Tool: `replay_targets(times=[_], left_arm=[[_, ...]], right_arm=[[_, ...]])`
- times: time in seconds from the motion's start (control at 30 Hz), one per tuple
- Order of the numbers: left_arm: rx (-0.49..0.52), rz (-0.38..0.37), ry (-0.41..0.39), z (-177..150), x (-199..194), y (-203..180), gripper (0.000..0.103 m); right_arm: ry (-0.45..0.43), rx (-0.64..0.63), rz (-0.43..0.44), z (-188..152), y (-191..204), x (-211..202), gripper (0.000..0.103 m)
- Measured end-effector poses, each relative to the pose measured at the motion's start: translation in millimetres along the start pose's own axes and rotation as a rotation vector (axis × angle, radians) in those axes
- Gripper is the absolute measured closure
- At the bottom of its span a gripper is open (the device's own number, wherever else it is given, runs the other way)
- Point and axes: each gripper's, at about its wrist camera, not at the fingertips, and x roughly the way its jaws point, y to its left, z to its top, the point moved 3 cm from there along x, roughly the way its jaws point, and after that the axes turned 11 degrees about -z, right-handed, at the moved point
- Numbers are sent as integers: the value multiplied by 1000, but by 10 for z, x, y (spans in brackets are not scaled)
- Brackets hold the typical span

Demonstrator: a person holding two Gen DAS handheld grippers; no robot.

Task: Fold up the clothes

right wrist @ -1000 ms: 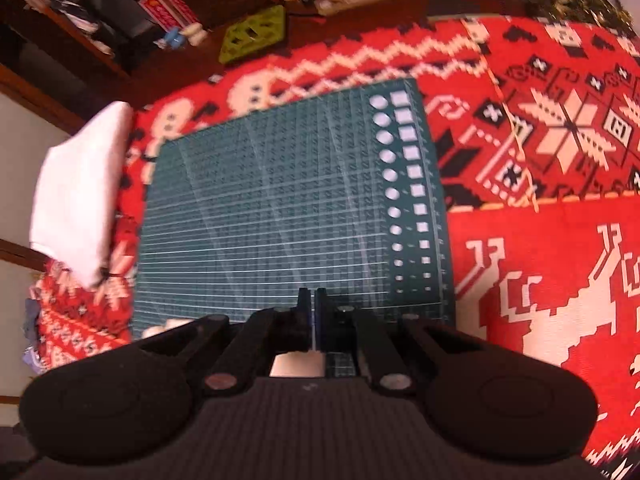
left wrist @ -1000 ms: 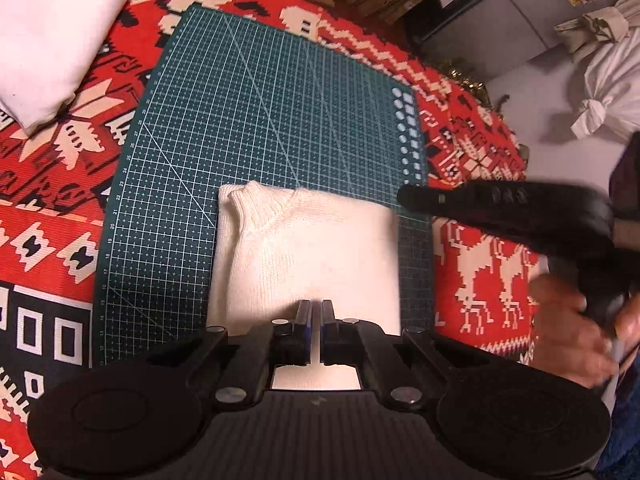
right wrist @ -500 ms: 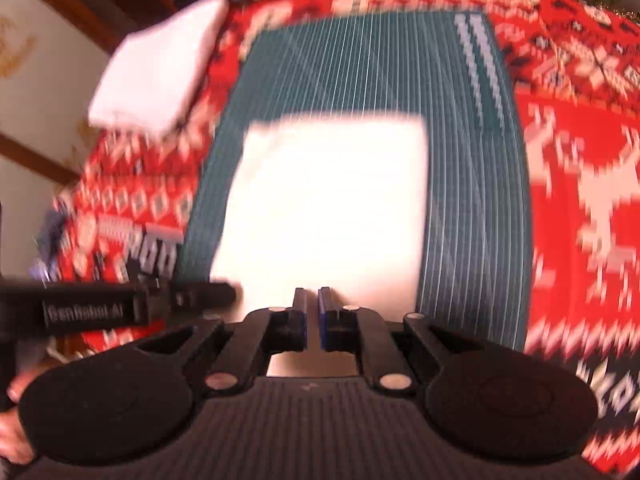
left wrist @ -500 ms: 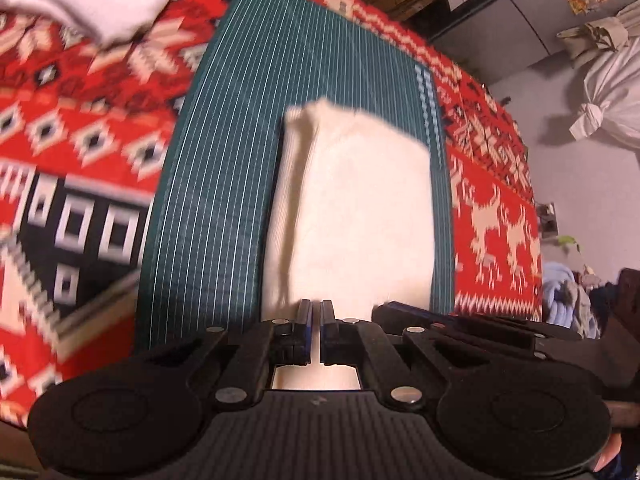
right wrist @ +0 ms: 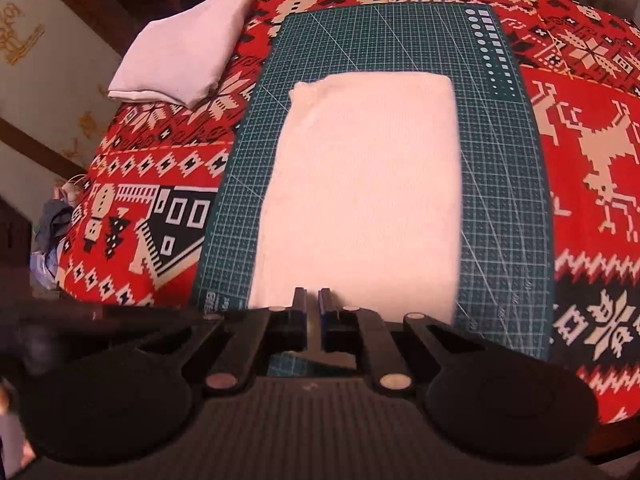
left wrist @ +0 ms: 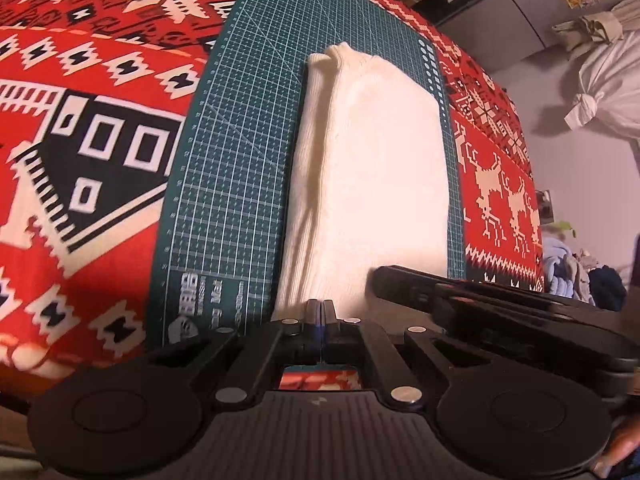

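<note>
A cream knit sweater (left wrist: pixel 372 160) lies folded into a long rectangle on the green cutting mat (left wrist: pixel 240 160). My left gripper (left wrist: pixel 320 304) is shut and empty, hovering just off the sweater's near left corner. The right wrist view shows the same sweater (right wrist: pixel 360 184) on the mat (right wrist: pixel 504 184). My right gripper (right wrist: pixel 313 292) hangs over its near edge, jaws a narrow slit apart, nothing visible between them. The right tool's black body (left wrist: pixel 460 292) reaches in beside the left gripper.
A red patterned blanket (right wrist: pixel 592 152) covers the surface under the mat. A folded white cloth (right wrist: pixel 180 60) lies at its far left corner. Past the blanket's right edge are a tied white bag (left wrist: pixel 608 80) and a heap of clothes (left wrist: pixel 580 272).
Both grippers have drawn back toward the near edge, so the whole folded sweater now shows ahead of them. The left gripper no longer has sweater beneath its fingers.
</note>
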Motion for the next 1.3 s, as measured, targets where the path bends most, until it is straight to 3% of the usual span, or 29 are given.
replay_targets(times=[0.17,0.23,0.27,0.33,0.4,0.43,0.47,0.53,0.57,0.73,0.97,1.1,1.17,1.3], left_arm=[[97,63,-27,-142,-219,-128,100],[143,104,-47,-204,-295,-168,94],[171,131,-60,-238,-323,-185,89],[221,171,-93,-302,-367,-209,55],[260,199,-127,-347,-392,-218,38],[275,212,-143,-364,-397,-216,30],[284,228,-158,-375,-393,-213,26],[295,273,-189,-378,-374,-208,13],[292,299,-195,-369,-357,-199,11],[270,377,-187,-316,-217,-75,11],[285,407,-243,-261,-195,148,11],[338,449,-236,-240,-82,270,11],[364,443,-218,-237,-21,324,9],[391,411,-269,-269,-16,357,2]], right_arm=[[6,-18,-11,-131,54,-47,95],[-18,-28,-12,-196,55,-168,95],[-32,-35,-21,-226,51,-230,87],[-74,-50,-63,-271,5,-341,68],[-115,-58,-102,-315,-61,-434,54],[-126,-53,-112,-337,-123,-460,43],[-131,-39,-117,-357,-199,-472,25],[-138,-3,-138,-393,-352,-461,4],[-151,9,-164,-412,-423,-450,1],[-172,-20,-301,-479,-715,-300,1],[-163,37,-292,-567,-1178,-31,1],[-169,80,-286,-595,-1348,96,1],[-163,78,-306,-602,-1385,171,0],[-208,74,-331,-646,-1393,215,0]])
